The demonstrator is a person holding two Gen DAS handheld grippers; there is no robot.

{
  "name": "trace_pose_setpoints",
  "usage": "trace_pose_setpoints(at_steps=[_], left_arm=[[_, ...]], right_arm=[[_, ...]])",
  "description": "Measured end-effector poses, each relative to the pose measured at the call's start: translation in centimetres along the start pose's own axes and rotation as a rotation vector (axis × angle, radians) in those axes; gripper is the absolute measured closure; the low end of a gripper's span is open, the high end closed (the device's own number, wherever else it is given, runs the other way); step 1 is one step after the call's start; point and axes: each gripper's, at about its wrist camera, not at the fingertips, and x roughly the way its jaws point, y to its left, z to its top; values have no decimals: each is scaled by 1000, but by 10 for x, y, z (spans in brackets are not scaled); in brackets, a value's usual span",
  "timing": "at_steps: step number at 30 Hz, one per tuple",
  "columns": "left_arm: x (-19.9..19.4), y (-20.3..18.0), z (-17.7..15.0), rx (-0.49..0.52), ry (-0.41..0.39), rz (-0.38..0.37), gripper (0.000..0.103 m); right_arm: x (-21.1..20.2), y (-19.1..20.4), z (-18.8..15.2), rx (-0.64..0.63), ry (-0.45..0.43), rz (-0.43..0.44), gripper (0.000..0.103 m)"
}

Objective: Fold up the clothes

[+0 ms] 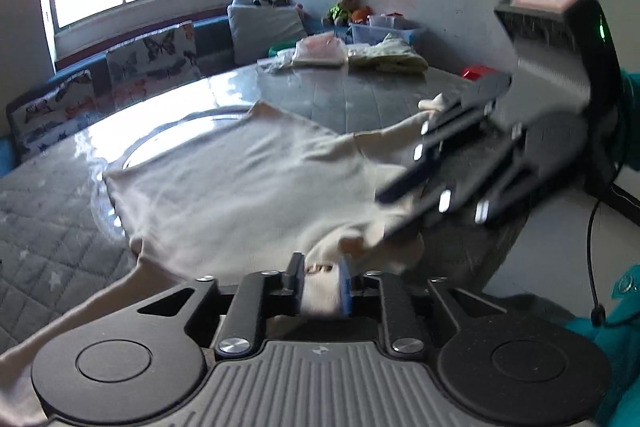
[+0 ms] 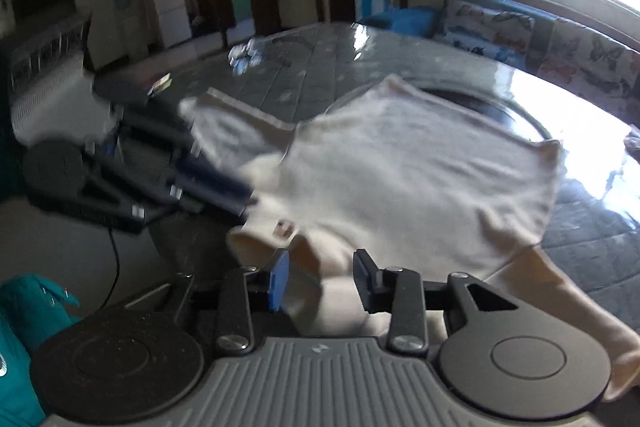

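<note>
A cream long-sleeved shirt (image 1: 240, 179) lies spread on the grey quilted table, its collar end towards me; it also shows in the right wrist view (image 2: 400, 167). My left gripper (image 1: 322, 287) is shut on a bunch of the shirt's cloth near the collar. My right gripper (image 2: 320, 279) has its jaws apart with cloth between them, not pinched. In the left wrist view the right gripper (image 1: 404, 211) reaches in from the right over the shirt's shoulder. In the right wrist view the left gripper (image 2: 236, 197) comes in from the left, blurred.
The table (image 1: 360, 99) has a glossy cover. Folded clothes (image 1: 384, 57) and a plastic bin (image 1: 380, 29) stand at its far end. A bench with butterfly cushions (image 1: 152, 59) runs under the window. A cable (image 1: 592, 255) hangs at right.
</note>
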Motion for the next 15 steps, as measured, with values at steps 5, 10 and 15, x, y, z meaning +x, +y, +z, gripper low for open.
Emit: trace_pose_setpoints(at_steps=[5, 10, 15], left_arm=[[27, -8, -1, 22, 28, 13, 72], [35, -13, -4, 46, 23, 24, 91], [23, -12, -8, 55, 9, -11, 96]], right_arm=[[11, 9, -8, -40, 42, -75, 93], [-5, 6, -10, -44, -3, -75, 101], [-15, 9, -17, -81, 7, -23, 101]])
